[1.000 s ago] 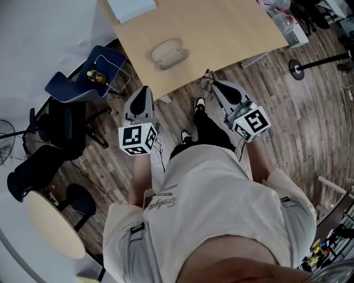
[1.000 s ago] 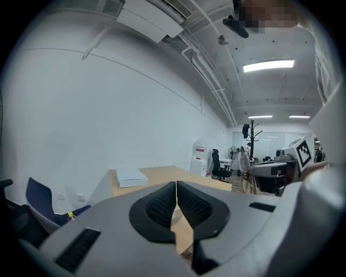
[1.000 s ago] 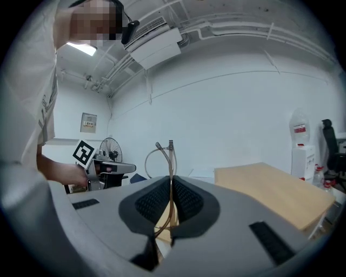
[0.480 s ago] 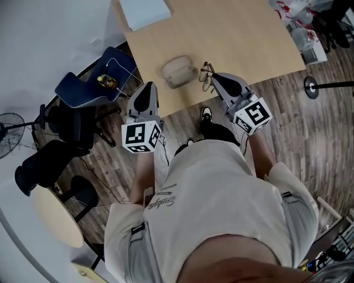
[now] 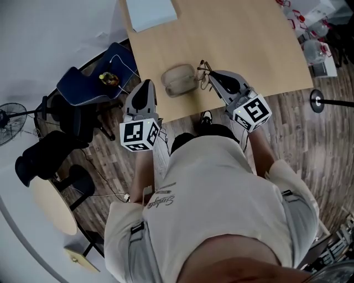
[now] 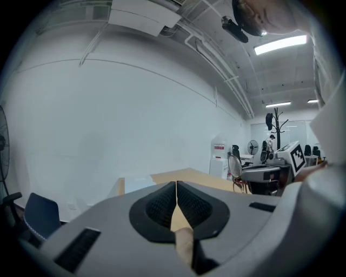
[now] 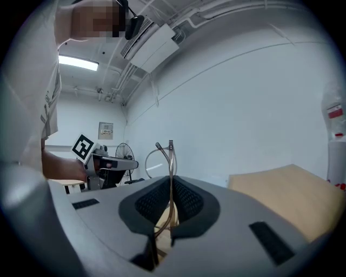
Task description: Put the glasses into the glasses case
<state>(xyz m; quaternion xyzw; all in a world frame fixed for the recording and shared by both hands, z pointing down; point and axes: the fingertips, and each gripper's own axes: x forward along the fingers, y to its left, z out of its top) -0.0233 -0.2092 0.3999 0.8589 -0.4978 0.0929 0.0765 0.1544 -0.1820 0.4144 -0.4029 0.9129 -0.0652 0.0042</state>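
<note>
Two grippers were held out in front of the person's pale shirt [image 5: 221,199]. Left gripper [image 5: 146,85] was at the near-left corner of the worktop [image 5: 249,38], clenched on nothing; its own view showed the jaws pressed flat together [image 6: 176,197]. Right gripper [image 5: 211,76] reached in over the worktop's near edge, grasping the glasses [image 5: 204,71]. In its own view the right gripper [image 7: 171,189] had its jaws pinched on the thin frame, and the glasses [image 7: 171,157] stuck up past the tips. Glasses case [image 5: 180,80], beige and rounded, lay on the worktop close to the near edge, between the two grippers. The glasses were off the worktop just beside the case's right end; contact with the case could not be told. White flat sheet [image 5: 149,11] lay at the far-left corner. Blue chair [image 5: 83,88] stood on the floor off the left edge.
</note>
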